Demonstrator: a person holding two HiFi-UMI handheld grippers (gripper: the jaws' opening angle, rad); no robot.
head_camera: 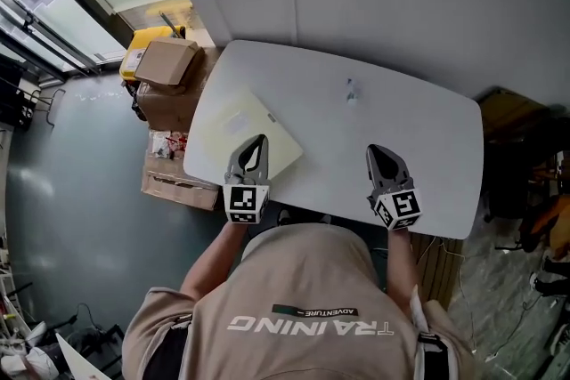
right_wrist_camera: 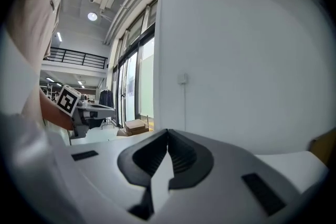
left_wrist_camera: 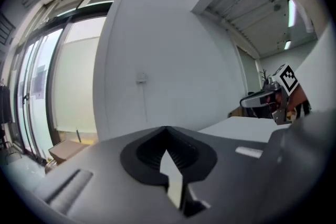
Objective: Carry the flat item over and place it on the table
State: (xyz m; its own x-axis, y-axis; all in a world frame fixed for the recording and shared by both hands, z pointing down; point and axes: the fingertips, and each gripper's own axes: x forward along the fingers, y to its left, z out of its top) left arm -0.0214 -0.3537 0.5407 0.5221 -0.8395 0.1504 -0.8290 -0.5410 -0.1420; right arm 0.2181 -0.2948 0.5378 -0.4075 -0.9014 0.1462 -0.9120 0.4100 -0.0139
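Effectively done, judging by the layout. The flat item (head_camera: 240, 133), a pale yellow sheet, is seen lying flat on the table (head_camera: 383, 147) towards its left end, and it is held by neither gripper. The left gripper (head_camera: 258, 143) is closed with its tips met and nothing between them, as confirmed in the left gripper view (left_wrist_camera: 167, 129). In the head view it sits over the sheet's near corner; contact with the sheet cannot be told, though its own view looks level across the room, so it is judged clear of the sheet. The right gripper (head_camera: 375, 150) is likewise closed and empty (right_wrist_camera: 168, 131), over the table's near edge, well apart from the sheet. Nothing is judged to be left except pulling both grippers away.
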